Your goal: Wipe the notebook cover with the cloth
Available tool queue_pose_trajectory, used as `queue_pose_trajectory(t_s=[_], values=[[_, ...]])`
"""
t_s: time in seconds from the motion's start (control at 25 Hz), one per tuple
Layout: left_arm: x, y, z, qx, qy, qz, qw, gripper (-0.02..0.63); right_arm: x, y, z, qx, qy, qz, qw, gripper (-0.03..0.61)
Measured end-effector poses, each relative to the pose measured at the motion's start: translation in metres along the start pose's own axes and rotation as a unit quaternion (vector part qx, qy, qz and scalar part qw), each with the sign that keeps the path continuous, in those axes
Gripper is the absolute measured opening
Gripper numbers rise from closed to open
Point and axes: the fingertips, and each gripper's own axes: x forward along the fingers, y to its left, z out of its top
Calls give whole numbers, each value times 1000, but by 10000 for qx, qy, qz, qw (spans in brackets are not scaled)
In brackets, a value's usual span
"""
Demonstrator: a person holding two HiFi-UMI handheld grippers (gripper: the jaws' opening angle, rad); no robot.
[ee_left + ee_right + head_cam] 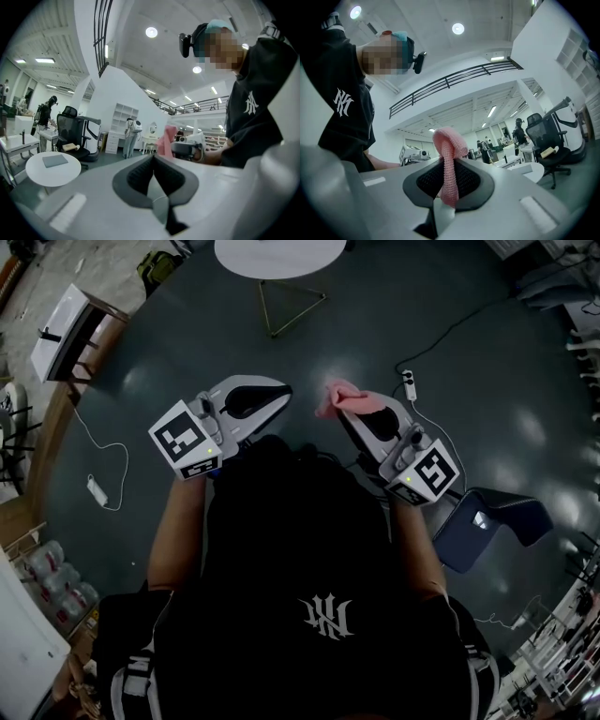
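Right gripper (446, 174) clamps pink cloth (450, 140) between jaws | left gripper (153, 164) seemingly closed

Cloth (449, 159): pink, open mesh knit.
Left gripper (153, 158): pale grey shell, black ribbed pads.
Left cube (185, 440): white faces with black square markers.
Right gripper (448, 169): pale grey shell, black dotted pads.
Right cube (431, 472): white faces with black square markers.
Floor (450, 371): dark grey-green, with pale glossy patches.
Round table (279, 254), far: white top.
Slab (55, 161) on the round table: flat mid grey.
Shirt (309, 549), near: black, with a white emblem.
Chair (487, 519), right: dark blue-grey.
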Motion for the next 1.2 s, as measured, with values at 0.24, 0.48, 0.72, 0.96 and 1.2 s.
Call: queue_pose_trajectory(t_s=[0.24,0.48,0.72,0.96,1.2], values=[[7,3,-2,-35,130,-22,9999,3,-7,-12,0,132,-110,-99,9998,37],[17,30,-5,-179,103,-22,9998,3,-2,-36,-2,198,-60,-232,9995,37],[39,67,-10,-361,110,-105,9992,3,4,-74,-4,261,94,-445,9986,37],[78,133,3,-523,36,-216,9984,3,14,-138,10,349,230,-752,9963,37],[112,231,24,-669,-29,-190,9976,3,50,-222,40,341,382,-1062,9930,37]])
